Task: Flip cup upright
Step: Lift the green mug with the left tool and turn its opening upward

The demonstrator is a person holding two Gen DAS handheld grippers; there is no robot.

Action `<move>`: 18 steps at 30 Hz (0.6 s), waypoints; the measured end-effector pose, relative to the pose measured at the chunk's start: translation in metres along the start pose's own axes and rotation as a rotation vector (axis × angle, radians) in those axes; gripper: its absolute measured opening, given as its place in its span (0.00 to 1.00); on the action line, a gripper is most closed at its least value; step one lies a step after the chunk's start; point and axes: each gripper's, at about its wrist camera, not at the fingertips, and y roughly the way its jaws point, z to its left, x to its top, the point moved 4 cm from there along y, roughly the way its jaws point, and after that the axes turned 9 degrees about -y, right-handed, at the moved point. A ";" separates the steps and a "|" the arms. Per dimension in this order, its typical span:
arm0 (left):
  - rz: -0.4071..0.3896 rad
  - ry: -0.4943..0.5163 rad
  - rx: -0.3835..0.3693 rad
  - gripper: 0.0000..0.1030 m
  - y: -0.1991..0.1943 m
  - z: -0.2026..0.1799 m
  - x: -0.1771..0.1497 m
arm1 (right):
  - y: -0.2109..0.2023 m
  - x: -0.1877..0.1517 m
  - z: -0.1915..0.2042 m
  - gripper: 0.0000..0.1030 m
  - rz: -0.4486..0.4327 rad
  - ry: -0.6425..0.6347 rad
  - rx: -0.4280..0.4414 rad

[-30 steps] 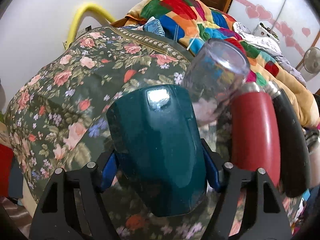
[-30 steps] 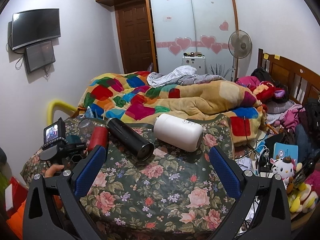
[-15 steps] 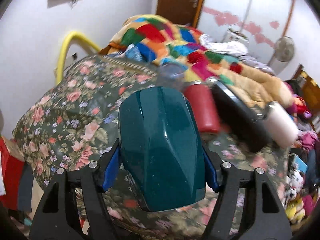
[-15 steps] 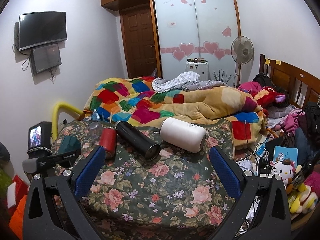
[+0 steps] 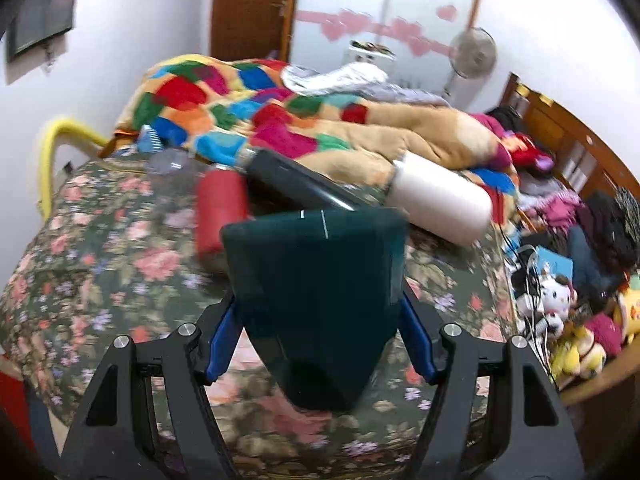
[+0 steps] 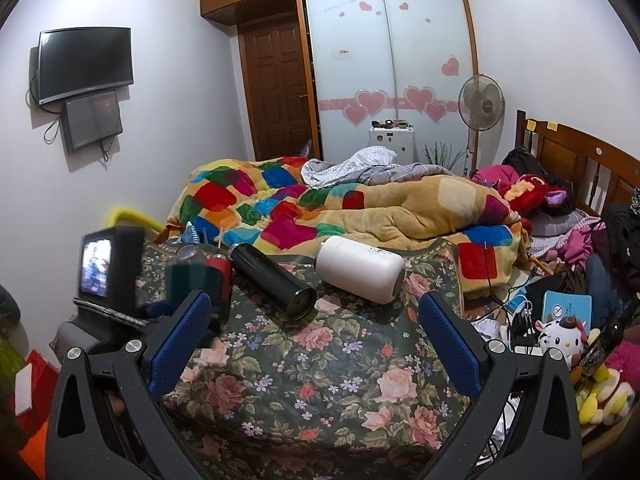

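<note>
We have the dark green cup [image 5: 320,300] clamped between the blue pads [image 5: 219,340] of our left gripper [image 5: 318,344], held in the air above the floral cloth [image 5: 100,272] near its left edge, so that we can turn it freely without dragging it over the fabric. Its wider end points away from the camera and its narrow end toward us; we cannot tell for certain which end is the mouth, so we judge the flip to be under way rather than finished. Our right gripper [image 6: 314,340] hangs over the near edge of the cloth with its fingers spread wide and nothing between them, kept out of the way. Lying on their sides toward the far edge are a red bottle [image 5: 220,208], a black flask [image 5: 296,188] and a white flask [image 5: 440,204], with a clear cup [image 5: 168,162] at the far left corner; setting the green cup down clear of these looks sensible.
</note>
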 end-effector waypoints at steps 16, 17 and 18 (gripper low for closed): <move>0.119 0.105 0.002 0.67 0.077 -0.034 -0.037 | 0.028 -0.021 -0.017 1.00 0.110 0.027 -0.017; 0.117 0.115 0.004 0.67 0.077 -0.035 -0.037 | 0.029 -0.022 -0.018 1.00 0.114 0.030 -0.015; 0.119 0.120 0.002 0.67 0.077 -0.035 -0.037 | 0.031 -0.022 -0.018 1.00 0.116 0.033 -0.014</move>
